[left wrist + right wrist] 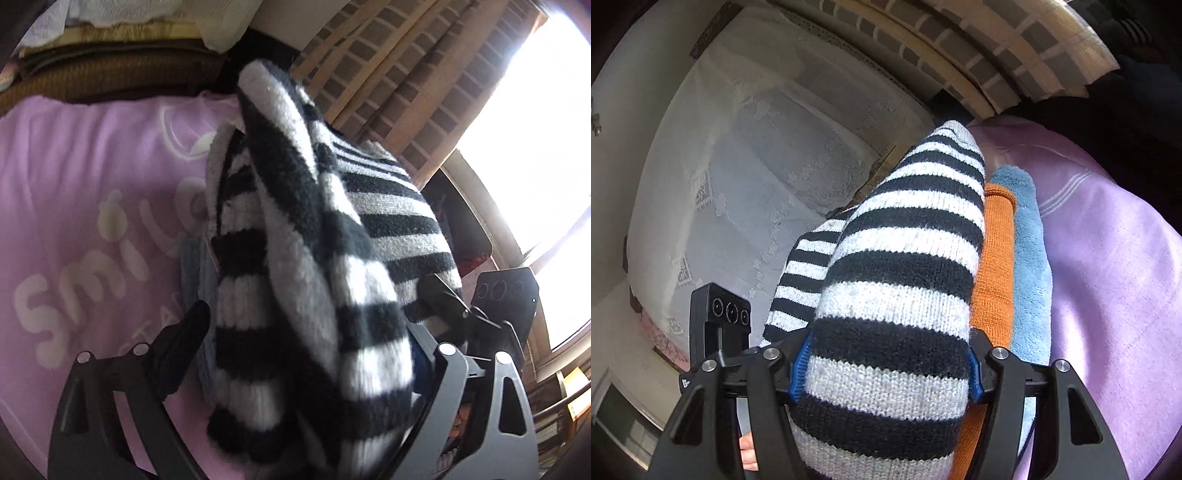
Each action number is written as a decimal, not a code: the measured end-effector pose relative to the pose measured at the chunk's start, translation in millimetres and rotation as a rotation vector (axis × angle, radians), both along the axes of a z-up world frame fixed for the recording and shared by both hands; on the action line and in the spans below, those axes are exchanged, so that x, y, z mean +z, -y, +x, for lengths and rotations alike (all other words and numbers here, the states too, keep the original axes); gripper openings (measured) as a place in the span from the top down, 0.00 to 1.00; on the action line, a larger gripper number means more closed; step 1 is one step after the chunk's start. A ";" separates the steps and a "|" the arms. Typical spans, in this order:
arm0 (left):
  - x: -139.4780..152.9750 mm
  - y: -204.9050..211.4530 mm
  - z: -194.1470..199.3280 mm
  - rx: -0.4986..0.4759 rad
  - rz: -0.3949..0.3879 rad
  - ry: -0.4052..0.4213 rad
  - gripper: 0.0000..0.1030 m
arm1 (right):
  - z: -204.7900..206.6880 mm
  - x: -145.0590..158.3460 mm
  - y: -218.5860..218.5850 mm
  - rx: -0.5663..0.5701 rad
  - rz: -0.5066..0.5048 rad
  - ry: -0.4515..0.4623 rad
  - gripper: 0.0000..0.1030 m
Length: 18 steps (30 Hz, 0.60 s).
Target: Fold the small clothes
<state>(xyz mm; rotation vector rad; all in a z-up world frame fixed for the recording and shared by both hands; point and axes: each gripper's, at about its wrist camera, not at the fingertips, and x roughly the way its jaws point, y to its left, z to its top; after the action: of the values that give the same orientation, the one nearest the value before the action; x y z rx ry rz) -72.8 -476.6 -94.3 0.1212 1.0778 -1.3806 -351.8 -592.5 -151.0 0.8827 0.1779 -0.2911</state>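
Note:
A black-and-white striped knit garment (303, 258) hangs bunched over a folded stack on the purple blanket (92, 166). My left gripper (317, 301) straddles it with jaws wide. Its left finger (192, 325) stands just off the knit and its right finger (436, 295) lies against the far side. In the right wrist view the same striped garment (897, 280) fills the jaws of my right gripper (886, 369), whose blue pads (799, 369) press into both sides. Beside it lie an orange knit piece (997, 277) and a blue fleece piece (1030, 258).
The purple blanket (1108, 277) spreads out to the right of the stack. A lace-covered white piece of furniture (757, 166) stands beyond the left side. A checked curtain (388, 92) and a bright window (535, 110) are close on the right.

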 end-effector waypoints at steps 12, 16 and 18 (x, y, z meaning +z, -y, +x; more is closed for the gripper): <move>49.9 -79.0 -41.5 0.251 0.007 0.510 0.05 | -38.4 56.3 -105.1 -0.371 -0.340 -0.335 0.08; 54.0 -105.3 -65.7 0.315 0.013 0.642 0.05 | -49.2 65.5 -147.5 -0.430 -0.393 -0.353 0.03; 57.6 -114.7 -72.8 0.312 0.008 0.626 0.05 | -48.8 70.1 -165.9 -0.430 -0.396 -0.386 0.03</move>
<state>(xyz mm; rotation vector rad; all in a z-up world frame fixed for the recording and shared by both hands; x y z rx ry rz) -145.6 -361.9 -36.7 0.3508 0.5463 -0.9577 -400.6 -426.6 -81.0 0.4560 0.2762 -0.8695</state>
